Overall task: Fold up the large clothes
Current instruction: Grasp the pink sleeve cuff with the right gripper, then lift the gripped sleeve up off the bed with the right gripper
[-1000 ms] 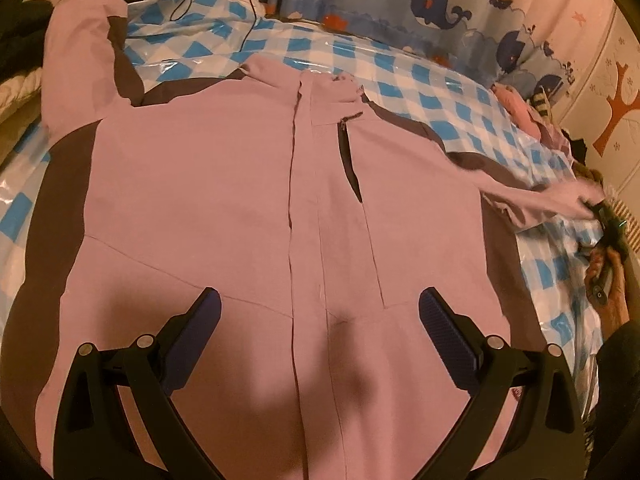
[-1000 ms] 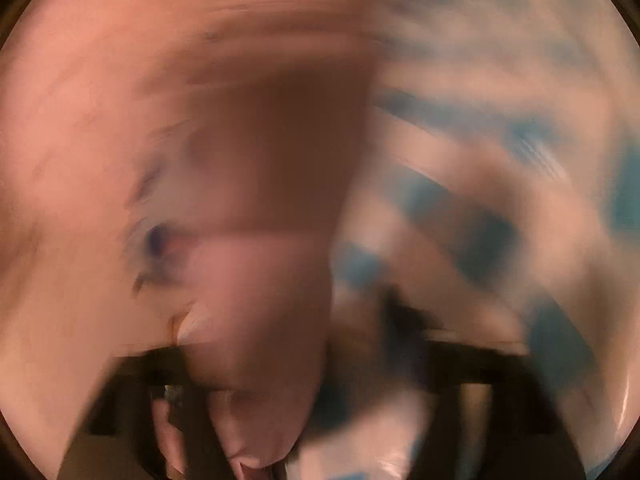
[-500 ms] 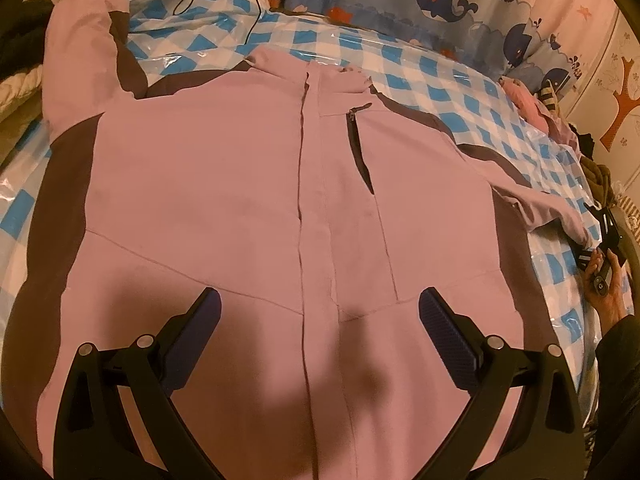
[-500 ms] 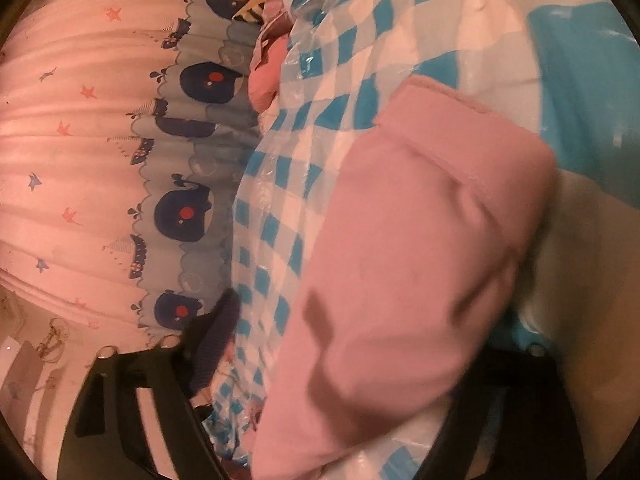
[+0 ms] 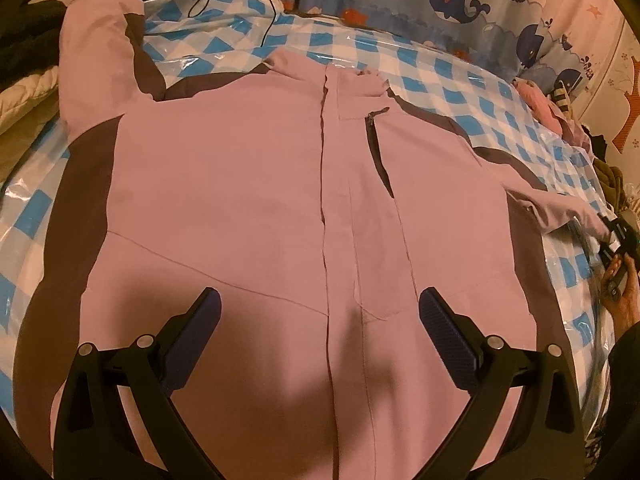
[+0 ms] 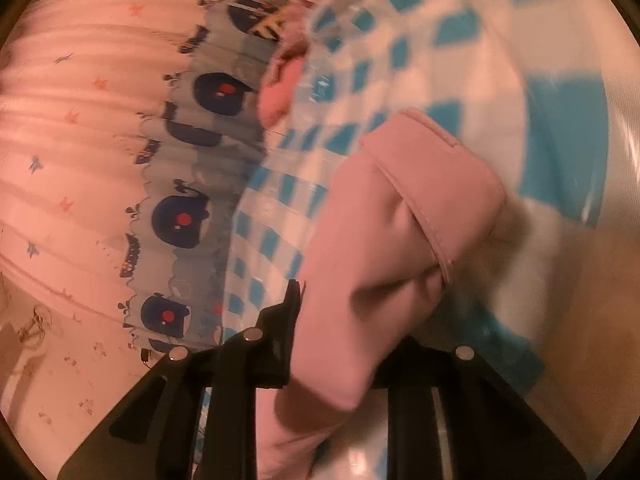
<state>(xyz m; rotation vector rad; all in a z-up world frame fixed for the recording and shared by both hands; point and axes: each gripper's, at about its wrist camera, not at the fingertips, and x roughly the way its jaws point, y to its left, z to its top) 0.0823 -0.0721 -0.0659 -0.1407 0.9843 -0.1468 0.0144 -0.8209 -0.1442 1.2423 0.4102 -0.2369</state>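
Observation:
A large pink jacket (image 5: 248, 208) with dark brown side panels lies front up, spread flat on a blue-and-white checked cover (image 5: 472, 92). My left gripper (image 5: 320, 316) hovers open above its lower front, nothing between the fingers. The jacket's right sleeve (image 5: 560, 208) stretches to the frame's right edge, where my right gripper (image 5: 612, 232) grips its cuff. In the right wrist view the pink cuff (image 6: 400, 232) bunches between the fingers, the right gripper (image 6: 336, 328) shut on it and lifted a little off the cover.
A whale-print curtain (image 5: 460, 4) hangs behind the bed. Pink and striped clothes (image 5: 552, 100) pile at the far right corner. Dark clothing (image 5: 24, 20) and a quilted blanket (image 5: 24, 96) lie at the left. A black cable (image 5: 240, 4) trails over the cover's far edge.
The right gripper has closed on the sleeve cuff and raised it slightly. The left gripper has stayed over the jacket's lower front.

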